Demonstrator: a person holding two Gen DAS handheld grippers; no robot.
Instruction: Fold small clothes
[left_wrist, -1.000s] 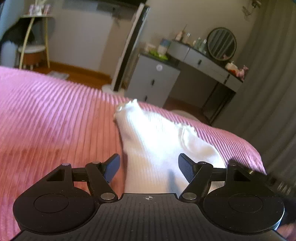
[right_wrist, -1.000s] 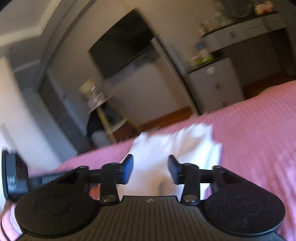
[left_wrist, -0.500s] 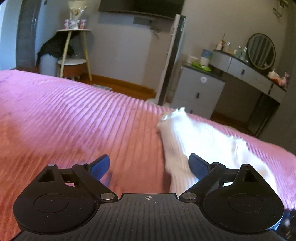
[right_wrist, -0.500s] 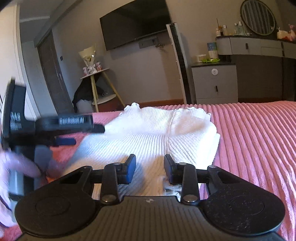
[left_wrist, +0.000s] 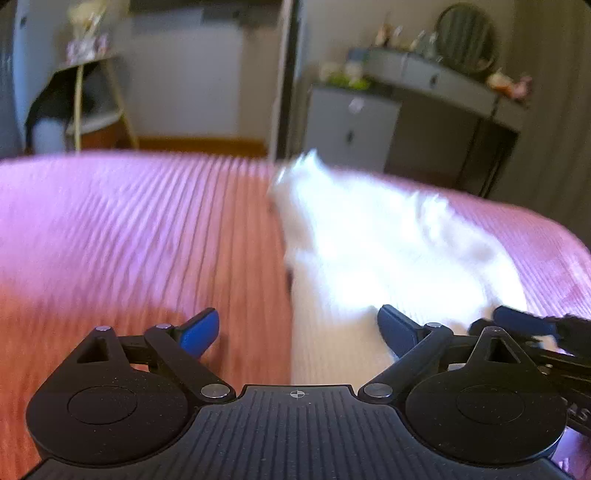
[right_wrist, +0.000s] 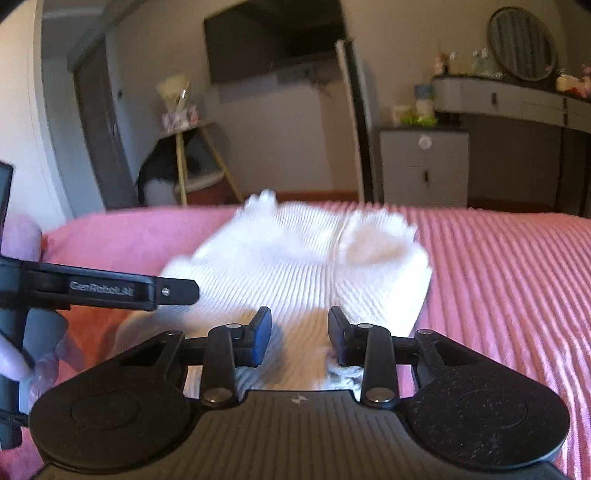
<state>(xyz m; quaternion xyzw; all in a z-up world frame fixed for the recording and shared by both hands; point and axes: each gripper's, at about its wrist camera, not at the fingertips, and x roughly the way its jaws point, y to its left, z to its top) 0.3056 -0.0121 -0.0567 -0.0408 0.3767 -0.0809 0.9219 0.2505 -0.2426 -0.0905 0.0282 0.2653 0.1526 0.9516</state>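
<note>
The left gripper (left_wrist: 297, 328) has its fingers spread wide, just opened further, holding nothing; the garment's near left edge lies between them. The white ribbed knit garment (right_wrist: 306, 273) lies flat on the pink corduroy bedspread (right_wrist: 509, 266). It looks light, soft and limp, not slippery, so I judge a pinch at a hem or corner best. The right gripper (right_wrist: 298, 334) has its fingers partly open over the near hem, gripping nothing.
</note>
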